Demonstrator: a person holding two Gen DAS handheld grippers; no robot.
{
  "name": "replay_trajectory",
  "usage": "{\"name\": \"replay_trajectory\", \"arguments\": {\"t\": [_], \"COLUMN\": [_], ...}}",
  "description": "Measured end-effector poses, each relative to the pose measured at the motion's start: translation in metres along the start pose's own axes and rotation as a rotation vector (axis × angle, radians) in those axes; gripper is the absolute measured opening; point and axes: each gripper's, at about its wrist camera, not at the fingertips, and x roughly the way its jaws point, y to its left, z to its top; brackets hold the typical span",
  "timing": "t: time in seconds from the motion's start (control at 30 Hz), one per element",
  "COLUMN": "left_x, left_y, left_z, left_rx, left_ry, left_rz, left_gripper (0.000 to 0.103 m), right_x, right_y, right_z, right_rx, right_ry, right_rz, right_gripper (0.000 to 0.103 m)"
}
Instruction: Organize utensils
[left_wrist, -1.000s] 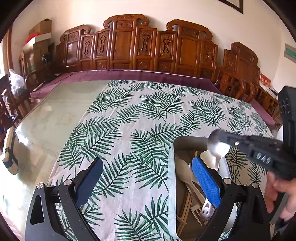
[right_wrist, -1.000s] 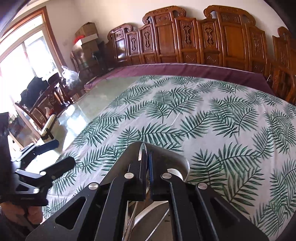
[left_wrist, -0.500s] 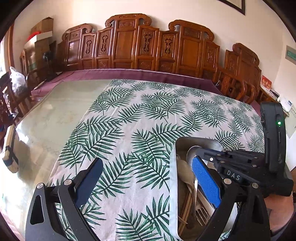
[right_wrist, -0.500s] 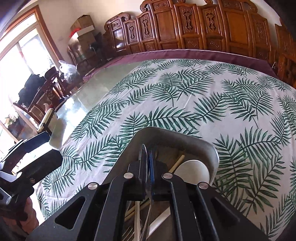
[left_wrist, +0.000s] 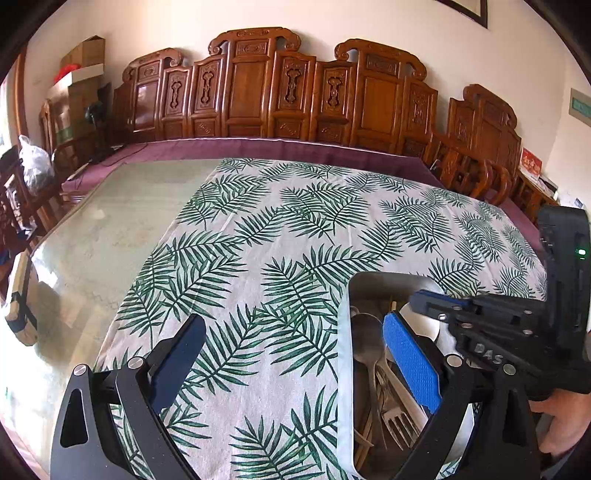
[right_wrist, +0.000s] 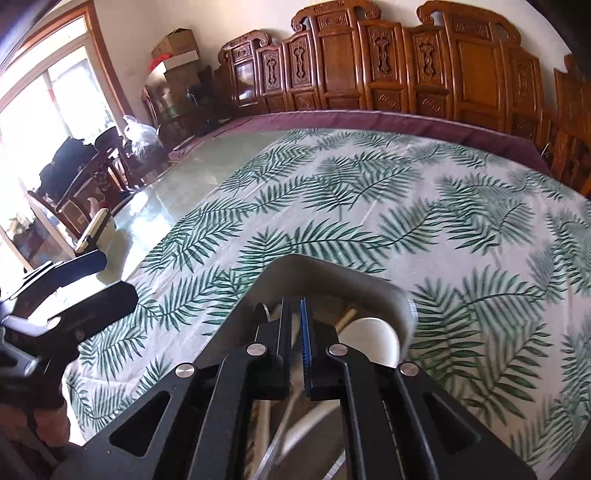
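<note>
A large table, covered by a palm-leaf cloth (left_wrist: 295, 229), was spread ahead of both grippers. A grey tray (right_wrist: 332, 269) was set just below the right gripper (right_wrist: 297, 339), presumably so the utensils could be gathered in 1 place. Inside it were seen a white ladle (right_wrist: 373, 336), a metal spoon (left_wrist: 365, 332) and a fork (left_wrist: 400, 424), laid roughly lengthwise. The right gripper's jaws were opening, only a narrow gap being shown with no pad pressed on anything; a release into the tray is judged likely. The left gripper (left_wrist: 295, 365) was held spread wide and empty, beside the tray's left edge.
</note>
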Motion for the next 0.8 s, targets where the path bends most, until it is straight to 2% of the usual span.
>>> {"name": "replay_trajectory", "arguments": {"t": [0.1, 0.17, 0.27, 0.33, 0.47, 0.53, 0.63, 0.8], "left_x": [-0.001, -0.002, -0.003, -0.003, -0.006, -0.007, -0.014, -0.029], "left_y": [-0.002, -0.005, -0.009, -0.014, -0.021, -0.028, -0.038, -0.058], "left_z": [-0.001, -0.001, -0.003, -0.003, -0.004, -0.005, -0.009, -0.014], "left_rx": [0.005, 0.01, 0.019, 0.027, 0.042, 0.052, 0.07, 0.088], "left_ry": [-0.003, -0.008, -0.009, -0.012, -0.02, -0.016, -0.021, -0.03], "left_rz": [-0.002, -0.003, -0.004, -0.006, -0.004, -0.001, -0.003, -0.02], "left_gripper": [0.093, 0.093, 0.093, 0.093, 0.093, 0.093, 0.095, 0.095], "right_x": [-0.013, -0.023, -0.04, -0.051, -0.072, -0.083, -0.101, -0.134], "right_y": [-0.004, -0.006, -0.01, -0.014, -0.02, -0.024, -0.031, -0.038], "right_z": [-0.004, -0.006, -0.011, -0.014, -0.022, -0.027, -0.035, -0.054], "right_rx": [-0.014, -0.021, -0.024, -0.02, -0.009, 0.005, 0.029, 0.045], "right_ry": [-0.017, -0.031, -0.057, -0.075, -0.111, -0.128, -0.154, -0.18], "right_rz": [-0.025, -0.042, -0.061, -0.075, -0.113, -0.137, -0.171, -0.214], "right_gripper": [0.008, 0.011, 0.025, 0.042, 0.067, 0.084, 0.095, 0.1]}}
